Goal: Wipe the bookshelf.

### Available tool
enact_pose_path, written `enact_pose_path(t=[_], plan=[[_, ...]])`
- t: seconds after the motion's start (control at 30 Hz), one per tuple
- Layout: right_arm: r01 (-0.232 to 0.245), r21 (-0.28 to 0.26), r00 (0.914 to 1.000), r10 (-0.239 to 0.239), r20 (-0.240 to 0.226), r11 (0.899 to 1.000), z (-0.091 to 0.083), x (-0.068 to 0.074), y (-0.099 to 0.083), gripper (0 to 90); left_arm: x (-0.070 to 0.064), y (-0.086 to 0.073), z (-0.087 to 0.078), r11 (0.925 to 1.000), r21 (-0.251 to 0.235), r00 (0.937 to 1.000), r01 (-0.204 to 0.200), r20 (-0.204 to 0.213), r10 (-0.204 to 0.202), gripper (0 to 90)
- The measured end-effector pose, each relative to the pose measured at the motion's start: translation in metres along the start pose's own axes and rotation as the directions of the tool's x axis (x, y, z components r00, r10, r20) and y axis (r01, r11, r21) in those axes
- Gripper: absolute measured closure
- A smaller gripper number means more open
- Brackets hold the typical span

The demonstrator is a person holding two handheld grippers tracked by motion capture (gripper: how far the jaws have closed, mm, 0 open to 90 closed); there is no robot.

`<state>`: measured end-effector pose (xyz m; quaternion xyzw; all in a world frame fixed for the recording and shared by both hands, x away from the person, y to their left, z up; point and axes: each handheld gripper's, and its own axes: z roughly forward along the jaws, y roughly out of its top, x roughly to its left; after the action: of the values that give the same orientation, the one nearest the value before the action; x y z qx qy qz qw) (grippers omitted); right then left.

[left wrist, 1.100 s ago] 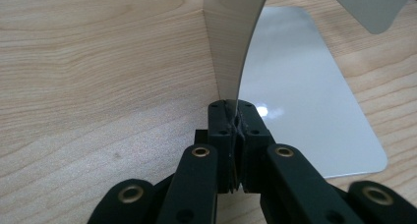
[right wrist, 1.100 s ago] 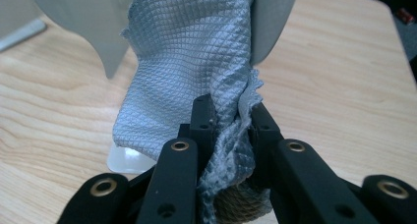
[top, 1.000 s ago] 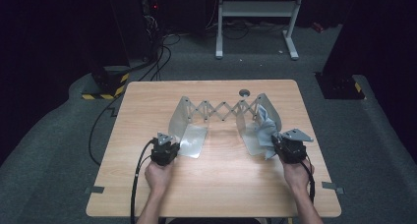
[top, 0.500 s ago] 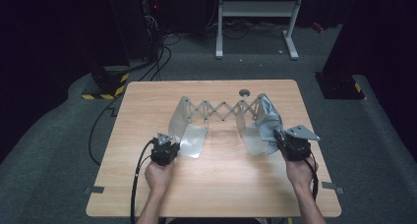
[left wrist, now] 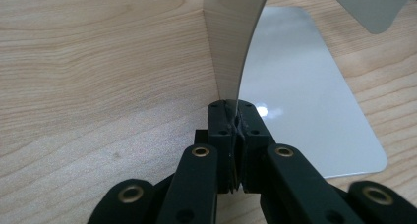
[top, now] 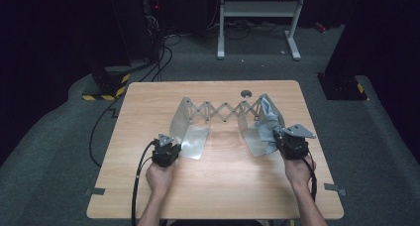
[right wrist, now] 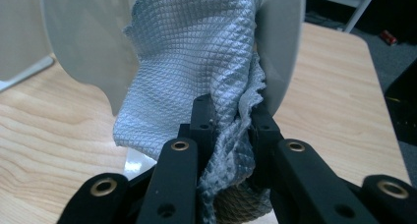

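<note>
1. The left gripper [top: 167, 150] sits at the near left of the table [top: 148, 102], held by the person's left hand [top: 159, 178].
2. In the left gripper view its jaws are clamped on the thin edge of the rack's [top: 223, 110] left plate [left wrist: 231, 42], which stands upright above a flat shiny base [left wrist: 305, 96].
3. The rack's scissor lattice spans the middle of the table, from the left plate to the right plate [top: 247, 134].
4. A small round knob [top: 246, 93] lies just beyond the rack, at the far side.
5. A grey-blue cloth [top: 267, 124] hangs at the rack's right end, between two plates in the right gripper view.
6. The right gripper [top: 289, 144], at the near right, has its jaws pinched on the cloth [right wrist: 206, 67].
</note>
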<state>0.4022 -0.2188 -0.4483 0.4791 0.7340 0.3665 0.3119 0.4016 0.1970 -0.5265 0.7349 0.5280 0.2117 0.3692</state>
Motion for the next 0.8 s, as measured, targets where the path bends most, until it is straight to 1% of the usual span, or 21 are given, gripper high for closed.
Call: enact_pose_path(t=[0.03, 0.13, 0.3, 0.37, 0.4, 0.43, 0.5, 0.53, 0.8], plan=[[0.0, 0.0, 1.0, 0.0, 0.0, 1.0, 0.0, 0.0, 0.0, 78.2, 0.0, 0.0, 0.0, 1.0, 0.0, 1.0, 0.0, 0.0, 0.0, 86.5], [-0.005, 0.013, 1.0, 0.006, -0.004, 1.0, 0.007, 0.0, -0.004, 78.2, 0.0, 0.0, 0.0, 1.0, 0.0, 1.0, -0.001, 0.0, 0.001, 86.5], [-0.019, 0.052, 0.9998, 0.019, -0.006, 0.998, 0.021, 0.001, -0.012, 78.2, 0.0, 0.0, 0.0, 1.0, 0.0, 1.0, -0.001, 0.0, 0.001, 86.5], [-0.013, 0.069, 0.9999, 0.013, -0.003, 0.998, 0.027, 0.001, -0.015, 78.2, 0.0, 0.0, 0.0, 1.0, 0.0, 1.0, 0.0, 0.0, 0.0, 86.5], [-0.012, 0.091, 0.9999, 0.012, -0.001, 0.996, 0.033, 0.002, -0.019, 78.2, 0.0, 0.0, 0.0, 1.0, 0.0, 1.0, 0.0, 0.0, 0.0, 86.5], [-0.012, 0.091, 0.9999, 0.012, -0.001, 0.996, 0.033, 0.002, -0.019, 78.2, 0.0, 0.0, 0.0, 1.0, 0.0, 1.0, 0.0, 0.0, 0.0, 86.5], [0.003, 0.122, 1.0, -0.003, 0.002, 0.993, 0.042, 0.003, -0.025, 78.3, 0.0, 0.0, 0.0, 1.0, 0.0, 1.0, 0.001, 0.0, -0.001, 86.5], [0.003, 0.122, 1.0, -0.003, 0.002, 0.993, 0.042, 0.003, -0.025, 78.3, 0.0, 0.0, 0.0, 1.0, 0.0, 1.0, 0.001, 0.0, -0.001, 86.5], [0.019, 0.187, 0.9998, -0.02, 0.005, 0.982, 0.059, 0.005, -0.034, 78.3, 0.0, 0.0, 0.0, 1.0, -0.001, 1.0, 0.002, 0.001, -0.002, 86.5]])
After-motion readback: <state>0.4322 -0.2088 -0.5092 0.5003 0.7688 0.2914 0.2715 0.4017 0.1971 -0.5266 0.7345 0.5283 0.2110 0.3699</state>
